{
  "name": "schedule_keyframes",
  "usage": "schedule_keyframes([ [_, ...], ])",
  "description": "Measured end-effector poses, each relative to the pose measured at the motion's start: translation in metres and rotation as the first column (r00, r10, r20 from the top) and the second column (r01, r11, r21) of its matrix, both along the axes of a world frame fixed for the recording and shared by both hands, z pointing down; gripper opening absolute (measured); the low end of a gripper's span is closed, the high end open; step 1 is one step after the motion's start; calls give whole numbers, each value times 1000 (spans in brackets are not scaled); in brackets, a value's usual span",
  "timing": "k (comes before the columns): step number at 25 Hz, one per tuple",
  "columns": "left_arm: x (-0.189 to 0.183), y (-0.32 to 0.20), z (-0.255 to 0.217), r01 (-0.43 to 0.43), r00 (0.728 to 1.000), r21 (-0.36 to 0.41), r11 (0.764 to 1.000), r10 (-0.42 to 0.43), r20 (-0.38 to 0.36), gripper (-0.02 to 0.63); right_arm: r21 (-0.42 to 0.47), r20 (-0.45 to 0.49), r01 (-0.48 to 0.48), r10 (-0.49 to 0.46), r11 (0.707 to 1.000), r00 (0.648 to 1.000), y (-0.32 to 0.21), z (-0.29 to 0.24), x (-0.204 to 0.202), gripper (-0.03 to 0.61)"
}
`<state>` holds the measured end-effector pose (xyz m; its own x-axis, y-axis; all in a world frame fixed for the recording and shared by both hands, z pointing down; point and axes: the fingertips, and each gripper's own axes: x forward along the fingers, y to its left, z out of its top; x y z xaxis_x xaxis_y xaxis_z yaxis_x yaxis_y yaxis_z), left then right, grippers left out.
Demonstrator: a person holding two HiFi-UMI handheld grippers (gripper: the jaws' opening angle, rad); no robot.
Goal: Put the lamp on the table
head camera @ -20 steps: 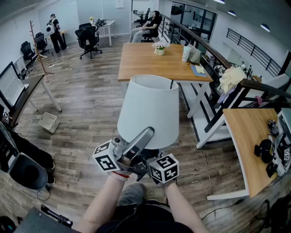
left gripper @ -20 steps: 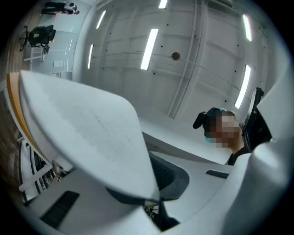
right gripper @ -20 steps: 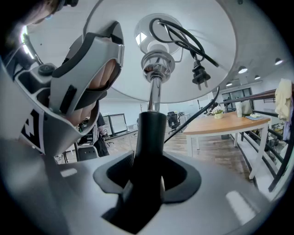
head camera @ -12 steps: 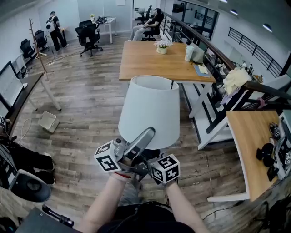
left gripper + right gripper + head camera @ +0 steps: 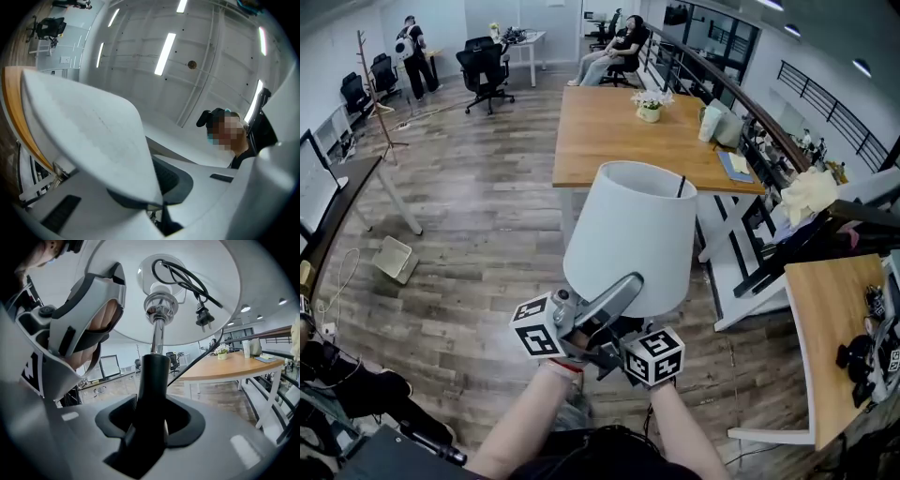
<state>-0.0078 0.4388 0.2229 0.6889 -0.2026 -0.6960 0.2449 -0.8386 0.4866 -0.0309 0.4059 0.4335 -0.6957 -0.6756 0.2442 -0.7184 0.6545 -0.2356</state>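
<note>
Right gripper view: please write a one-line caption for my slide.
Right gripper clamps the lamp's black stem; plug and cord tucked under the lampshade.

no words, numbers or brand names can be read in any of the views. the only printed marks are the black-and-white square patterns on the left marker cube [image 5: 537, 328] and the right marker cube [image 5: 654, 356]. these are blocky shapes, not letters or digits.
</note>
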Motion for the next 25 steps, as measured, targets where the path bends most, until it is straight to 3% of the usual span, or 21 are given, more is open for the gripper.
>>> schedule_keyframes([
  [15, -38, -139, 6, -43, 999, -35, 998, 43, 1, 3, -21, 6, -55, 55, 998, 998, -134, 1, -37, 183],
  [25, -45, -193, 6, -56, 998, -39, 998, 56, -4, 3, -11, 4, -44, 44, 999, 999, -189, 7, -42, 183],
])
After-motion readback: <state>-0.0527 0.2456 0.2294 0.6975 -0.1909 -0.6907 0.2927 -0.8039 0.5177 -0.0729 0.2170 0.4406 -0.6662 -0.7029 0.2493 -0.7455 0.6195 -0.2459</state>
